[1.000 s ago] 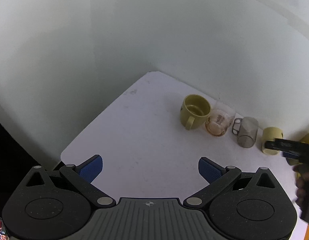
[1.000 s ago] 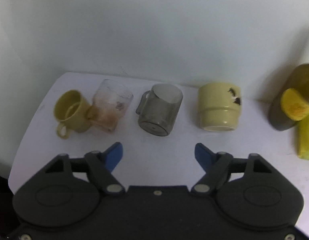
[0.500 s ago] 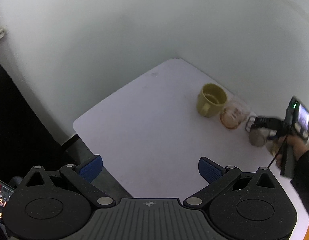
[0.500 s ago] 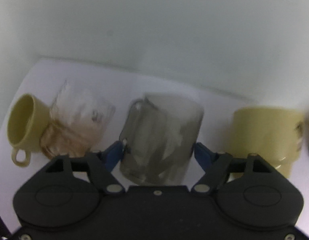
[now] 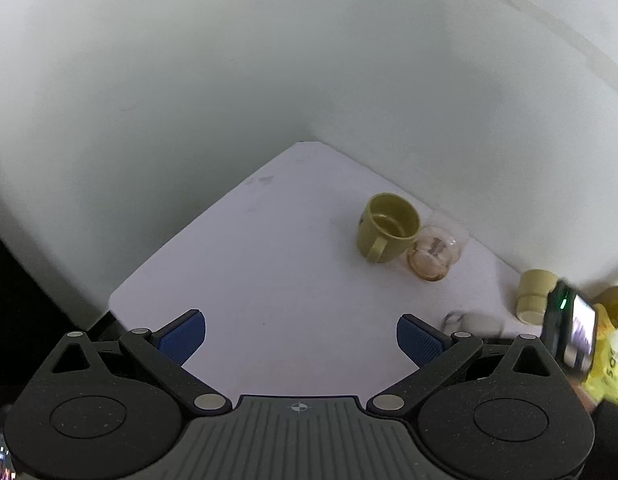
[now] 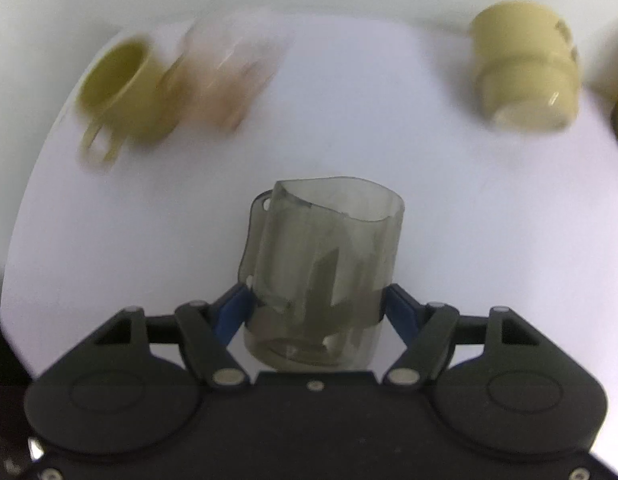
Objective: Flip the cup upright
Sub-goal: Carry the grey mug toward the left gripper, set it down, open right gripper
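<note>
My right gripper [image 6: 317,312] is shut on a smoky grey see-through cup [image 6: 321,264], its blue pads pressing both sides near the cup's base. The cup is off the white table [image 6: 349,152], its handle at the left. In the left wrist view the grey cup is a blurred shape [image 5: 475,322] at the right, next to the right gripper's body [image 5: 571,332]. My left gripper [image 5: 301,338] is open and empty above the table's near edge.
An olive mug [image 5: 387,226] stands upright by the back wall, touching a tipped pinkish glass cup [image 5: 433,258]. A cream cup [image 5: 535,294] stands upside down to the right. A dark yellow bottle [image 5: 617,306] and yellow packaging [image 5: 609,368] sit at the far right.
My right gripper closed in on the grey cup, shut on it and lifted it from its spot between the glass cup and the cream cup. My left gripper stayed open.
</note>
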{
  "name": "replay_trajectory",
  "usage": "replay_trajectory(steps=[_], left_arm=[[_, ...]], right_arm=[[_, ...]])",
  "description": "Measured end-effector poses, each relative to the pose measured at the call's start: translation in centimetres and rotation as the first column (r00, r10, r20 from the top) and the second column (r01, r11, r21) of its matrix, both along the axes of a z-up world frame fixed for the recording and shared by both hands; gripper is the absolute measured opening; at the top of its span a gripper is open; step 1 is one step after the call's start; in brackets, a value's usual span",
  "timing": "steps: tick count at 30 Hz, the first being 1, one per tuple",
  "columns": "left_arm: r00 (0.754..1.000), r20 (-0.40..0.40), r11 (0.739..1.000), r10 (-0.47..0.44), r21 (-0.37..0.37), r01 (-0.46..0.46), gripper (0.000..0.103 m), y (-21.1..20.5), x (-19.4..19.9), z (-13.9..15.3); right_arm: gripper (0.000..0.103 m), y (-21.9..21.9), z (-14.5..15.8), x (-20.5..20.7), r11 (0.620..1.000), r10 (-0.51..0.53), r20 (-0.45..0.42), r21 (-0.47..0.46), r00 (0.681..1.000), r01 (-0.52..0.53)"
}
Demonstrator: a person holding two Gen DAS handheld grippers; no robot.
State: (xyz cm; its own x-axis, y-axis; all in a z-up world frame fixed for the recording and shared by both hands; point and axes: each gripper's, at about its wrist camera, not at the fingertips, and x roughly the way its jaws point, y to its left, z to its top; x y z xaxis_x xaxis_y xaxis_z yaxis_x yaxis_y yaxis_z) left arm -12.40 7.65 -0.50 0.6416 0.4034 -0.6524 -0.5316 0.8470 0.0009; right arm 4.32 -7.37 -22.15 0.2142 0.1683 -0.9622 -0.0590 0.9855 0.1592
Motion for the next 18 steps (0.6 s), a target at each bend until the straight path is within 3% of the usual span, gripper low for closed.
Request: replay_trajectory(steps=[5, 9, 12, 15, 18], left_arm=[[0.999, 0.007, 0.999, -0.036, -0.007, 0.036, 0.103, 0.7, -0.6, 0.0], [0.999, 0.019, 0.999, -0.048, -0.022, 0.048, 0.103, 1.5, -1.4, 0.0], [0.998, 0.034, 0.998, -0.051, -0.031, 0.053, 0.103, 2.2, -1.3, 0.1], [0.997, 0.042, 0.998, -0.065, -0.023, 0.066, 0.103, 2.4, -1.5, 0.4], [0.996, 0.048, 0.997, -0.072, -0.025, 0.073, 0.103, 2.6, -1.7, 0.5]], right_arm=[[0.072, 0.3, 1.9, -1.7, 1.0, 0.001, 0.026, 0.012, 1.0, -0.001], [0.073, -0.4, 5.3, -1.2, 1.0, -0.002, 0.059, 0.01, 0.998, 0.001], [0.071, -0.1, 4.9, -0.1, 1.0, -0.006, 0.053, -0.015, 0.999, 0.007], [0.061, 1.3, 3.0, 1.1, 0.999, -0.026, 0.016, -0.019, 1.0, 0.026], [0.061, 1.5, 2.0, 1.0, 0.997, -0.078, 0.032, -0.004, 0.996, 0.079]])
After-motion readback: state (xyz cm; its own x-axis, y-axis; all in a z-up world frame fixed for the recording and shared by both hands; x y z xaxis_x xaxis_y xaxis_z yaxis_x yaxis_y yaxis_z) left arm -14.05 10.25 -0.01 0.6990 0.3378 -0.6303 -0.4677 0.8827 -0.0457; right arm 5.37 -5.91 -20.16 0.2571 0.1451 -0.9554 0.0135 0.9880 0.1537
